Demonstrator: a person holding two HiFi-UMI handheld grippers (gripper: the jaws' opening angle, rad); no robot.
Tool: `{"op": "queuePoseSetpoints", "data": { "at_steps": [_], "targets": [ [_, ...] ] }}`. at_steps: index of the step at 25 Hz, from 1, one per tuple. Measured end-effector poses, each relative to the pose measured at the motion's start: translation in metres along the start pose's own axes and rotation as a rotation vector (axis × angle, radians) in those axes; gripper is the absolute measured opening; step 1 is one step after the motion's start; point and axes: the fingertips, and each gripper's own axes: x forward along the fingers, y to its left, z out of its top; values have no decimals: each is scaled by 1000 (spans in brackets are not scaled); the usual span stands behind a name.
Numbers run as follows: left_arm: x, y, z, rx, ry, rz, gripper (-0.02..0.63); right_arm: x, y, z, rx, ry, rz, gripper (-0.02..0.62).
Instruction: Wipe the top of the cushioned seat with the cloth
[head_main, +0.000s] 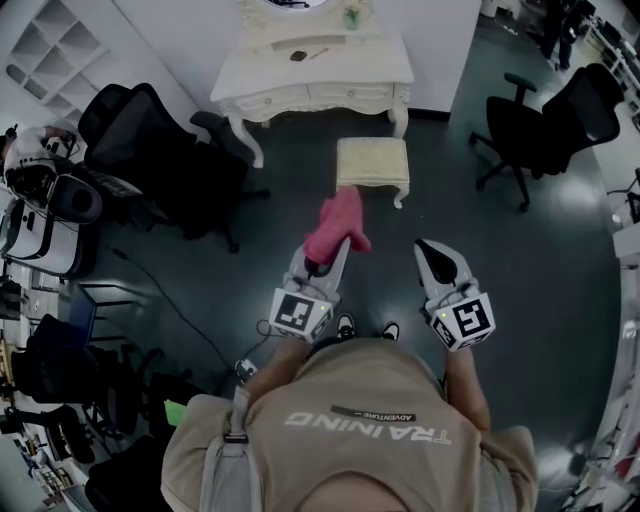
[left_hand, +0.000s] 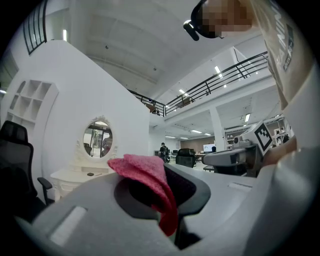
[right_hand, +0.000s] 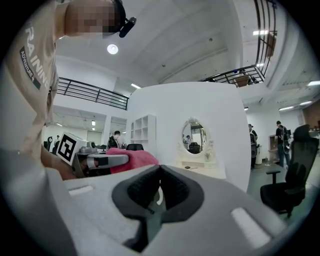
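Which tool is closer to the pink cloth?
Left. The left tool is shut on the pink cloth. The right tool is apart from it, off to its right, shut and empty.

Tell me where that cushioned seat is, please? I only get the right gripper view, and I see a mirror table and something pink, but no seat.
Observer: The head view shows it. The cushioned seat stands on the floor just in front of the dressing table, ahead of the person.
Operator: And the pink thing?
Observer: That is the cloth. The left gripper view shows the left hand-held gripper pinching it between its jaws.
Operator: Is it wiping the seat?
Observer: Apparently not. In the head view the cloth is raised in front of the person, and only its tip overlaps the seat's near edge.
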Motion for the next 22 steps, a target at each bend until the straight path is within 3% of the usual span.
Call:
{"op": "queuePoseSetpoints", "data": {
  "at_steps": [9, 22],
  "targets": [
    [0, 47, -11, -16, 19, 2, 38, 44, 1, -4, 25, 20, -39, 2],
    [32, 113, -42, -39, 47, -68, 38, 99, -21, -14, 11, 35, -170, 2]
  ]
}}
